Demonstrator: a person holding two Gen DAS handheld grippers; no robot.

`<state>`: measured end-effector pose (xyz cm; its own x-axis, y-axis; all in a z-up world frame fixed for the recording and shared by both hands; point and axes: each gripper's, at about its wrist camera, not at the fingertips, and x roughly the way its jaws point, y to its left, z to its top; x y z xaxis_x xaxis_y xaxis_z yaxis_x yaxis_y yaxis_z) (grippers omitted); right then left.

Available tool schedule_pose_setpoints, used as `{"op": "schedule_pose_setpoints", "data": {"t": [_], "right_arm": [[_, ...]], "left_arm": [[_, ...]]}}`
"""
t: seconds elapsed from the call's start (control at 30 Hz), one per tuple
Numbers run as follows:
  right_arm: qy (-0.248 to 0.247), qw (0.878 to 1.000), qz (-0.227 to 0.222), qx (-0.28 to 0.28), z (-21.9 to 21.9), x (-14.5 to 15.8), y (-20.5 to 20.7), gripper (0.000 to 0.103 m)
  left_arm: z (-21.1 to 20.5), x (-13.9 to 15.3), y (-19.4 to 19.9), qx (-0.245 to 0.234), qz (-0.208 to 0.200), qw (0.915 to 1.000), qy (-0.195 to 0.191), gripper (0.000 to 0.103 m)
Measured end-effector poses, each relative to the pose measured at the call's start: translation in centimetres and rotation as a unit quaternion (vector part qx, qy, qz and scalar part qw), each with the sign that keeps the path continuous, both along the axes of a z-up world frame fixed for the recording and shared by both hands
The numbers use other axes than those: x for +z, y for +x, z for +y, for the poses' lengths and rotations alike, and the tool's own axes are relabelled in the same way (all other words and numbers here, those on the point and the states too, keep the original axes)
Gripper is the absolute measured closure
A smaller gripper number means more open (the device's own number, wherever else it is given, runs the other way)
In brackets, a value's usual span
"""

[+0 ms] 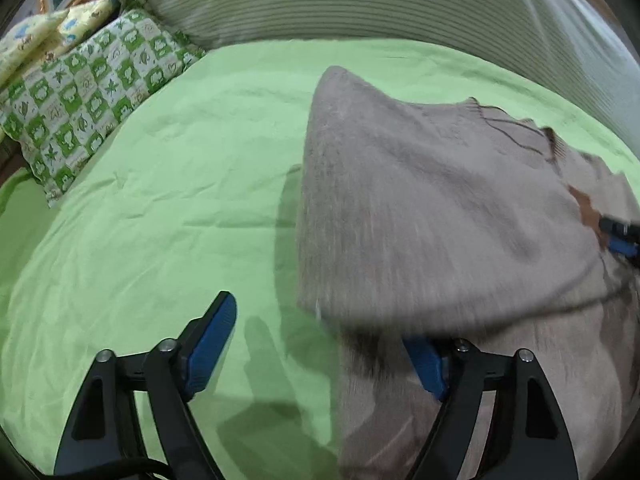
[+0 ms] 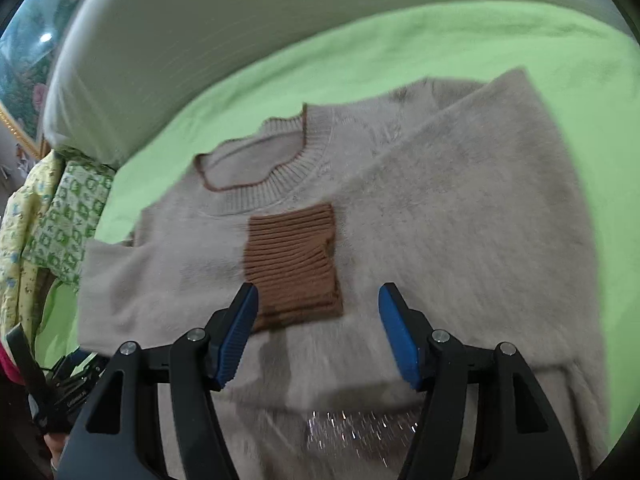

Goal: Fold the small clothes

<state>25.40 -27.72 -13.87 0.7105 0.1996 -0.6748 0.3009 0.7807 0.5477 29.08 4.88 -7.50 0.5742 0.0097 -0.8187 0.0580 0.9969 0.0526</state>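
A small beige knit sweater (image 2: 440, 208) with a ribbed neckline and a brown ribbed cuff (image 2: 296, 264) lies on the green sheet (image 2: 480, 36). One sleeve is folded across its chest. My right gripper (image 2: 318, 332) is open just above the sweater's lower chest, near the brown cuff. In the left wrist view the sweater (image 1: 432, 208) fills the right half, partly folded and blurred. My left gripper (image 1: 320, 344) is open at the sweater's left edge; its right finger is partly hidden under the fabric. The right gripper's tips (image 1: 622, 236) show at the far right.
A green-and-white patterned pillow (image 1: 84, 96) and a yellow printed pillow (image 1: 44, 36) lie at the far left. A striped padded headboard (image 1: 360, 4) runs along the back. Green sheet (image 1: 160, 200) lies bare left of the sweater.
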Motion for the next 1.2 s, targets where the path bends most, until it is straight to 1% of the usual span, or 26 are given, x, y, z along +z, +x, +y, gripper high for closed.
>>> {"op": "schedule_pose_setpoints", "data": {"t": [0.03, 0.07, 0.1, 0.13, 0.2, 0.23, 0.33, 0.4, 0.43, 0.47, 0.5, 0.53, 0.57, 0.6, 0.67, 0.7, 0.77, 0.8, 0.83, 0.9, 0.97, 1.0, 1.07, 1.1, 1.17, 1.2], "right_arm": [[-0.001, 1.000, 0.000, 0.005, 0.2, 0.0, 0.3, 0.056], [-0.002, 1.000, 0.001, 0.009, 0.5, 0.0, 0.6, 0.079], [0.003, 1.000, -0.006, 0.013, 0.8, 0.1, 0.7, 0.088], [0.003, 1.000, -0.015, 0.015, 0.8, 0.3, 0.7, 0.091], [-0.020, 0.999, -0.037, 0.012, 1.0, 1.7, 0.2, 0.093], [-0.025, 0.999, -0.047, 0.011, 0.9, 2.4, -0.1, 0.094], [-0.035, 0.996, -0.084, 0.001, -0.5, 5.9, -1.4, 0.094], [-0.054, 0.991, -0.120, -0.013, -2.1, 9.2, -2.9, 0.095], [-0.066, 0.989, -0.131, -0.018, -2.8, 10.3, -3.4, 0.095], [-0.086, 0.986, -0.141, -0.027, -3.6, 11.5, -4.3, 0.095], [-0.103, 0.984, -0.140, -0.033, -4.4, 12.0, -4.9, 0.095], [-0.111, 0.984, -0.133, -0.037, -5.1, 11.8, -5.2, 0.095], [-0.114, 0.985, -0.122, -0.045, -6.0, 11.0, -5.5, 0.095], [-0.117, 0.986, -0.103, -0.054, -6.8, 9.8, -5.7, 0.095], [-0.123, 0.988, -0.069, -0.068, -7.9, 7.3, -5.9, 0.095], [-0.113, 0.989, -0.052, -0.074, -8.5, 5.7, -6.1, 0.095], [-0.092, 0.992, -0.029, -0.080, -9.0, 3.6, -6.2, 0.095], [-0.091, 0.992, -0.023, -0.081, -9.0, 2.9, -6.2, 0.095], [-0.094, 0.992, -0.020, -0.080, -8.8, 2.6, -6.3, 0.095], [-0.105, 0.991, -0.020, -0.079, -8.4, 2.5, -6.1, 0.095], [-0.111, 0.990, -0.030, -0.078, -8.5, 3.3, -5.6, 0.095], [-0.114, 0.990, -0.039, -0.078, -8.7, 3.9, -5.5, 0.095], [-0.126, 0.986, -0.080, -0.075, -8.9, 6.0, -5.4, 0.095], [-0.145, 0.982, -0.090, -0.077, -8.6, 7.0, -5.4, 0.095], [-0.160, 0.979, -0.096, -0.079, -8.6, 7.7, -5.6, 0.095], [-0.158, 0.980, -0.091, -0.079, -8.8, 7.3, -5.8, 0.095]], "left_arm": [[0.2, 0.0, 0.7, 0.011, 0.003, 0.9999, -0.005, 0.040], [0.4, 0.0, 1.2, 0.015, 0.003, 0.9998, -0.010, 0.048], [0.4, 0.1, 1.5, 0.021, 0.004, 0.9997, -0.013, 0.072], [0.6, 0.1, 1.8, 0.032, 0.007, 0.9994, -0.010, 0.086], [1.1, 0.4, 1.9, 0.059, 0.008, 0.9980, -0.024, 0.088], [1.3, 1.0, 1.6, 0.068, 0.000, 0.9971, -0.032, 0.088], [1.2, 3.2, 0.4, 0.077, -0.027, 0.9961, -0.034, 0.087], [0.6, 4.4, -0.3, 0.069, -0.044, 0.9960, -0.037, 0.087], [-0.2, 4.8, -0.7, 0.055, -0.051, 0.9967, -0.033, 0.085], [-0.8, 4.8, -1.1, 0.045, -0.054, 0.9972, -0.028, 0.085], [-2.0, 4.5, -1.4, 0.030, -0.055, 0.9980, -0.012, 0.085], [-2.7, 4.0, -1.7, 0.022, -0.051, 0.9985, -0.002, 0.085], [-3.4, 3.5, -2.0, 0.013, -0.045, 0.9989, -0.001, 0.085], [-3.8, 3.0, -2.2, 0.007, -0.039, 0.9992, -0.003, 0.083], [-5.1, 2.2, -2.7, -0.006, -0.034, 0.9994, 0.010, 0.080], [-5.8, 1.9, -3.1, -0.011, -0.042, 0.9986, 0.032, 0.077], [-6.4, 1.3, -3.7, -0.021, -0.043, 0.9975, 0.052, 0.074], [-6.3, 1.1, -3.9, -0.025, -0.040, 0.9974, 0.055, 0.073], [-6.1, 0.8, -4.1, -0.029, -0.037, 0.9974, 0.055, 0.068], [-5.6, 0.5, -4.5, -0.036, -0.027, 0.9976, 0.052, 0.064], [-5.0, 0.5, -4.6, -0.037, -0.022, 0.9981, 0.045, 0.063], [-4.7, 0.6, -4.7, -0.035, -0.021, 0.9984, 0.039, 0.063], [-4.2, 0.6, -4.6, -0.028, -0.020, 0.9985, 0.043, 0.063], [-4.0, 0.5, -4.5, -0.029, -0.017, 0.9984, 0.045, 0.063], [-3.8, 0.1, -4.6, -0.035, -0.009, 0.9984, 0.043, 0.063], [-3.7, -0.2, -4.6, -0.037, -0.003, 0.9983, 0.044, 0.063]]}}
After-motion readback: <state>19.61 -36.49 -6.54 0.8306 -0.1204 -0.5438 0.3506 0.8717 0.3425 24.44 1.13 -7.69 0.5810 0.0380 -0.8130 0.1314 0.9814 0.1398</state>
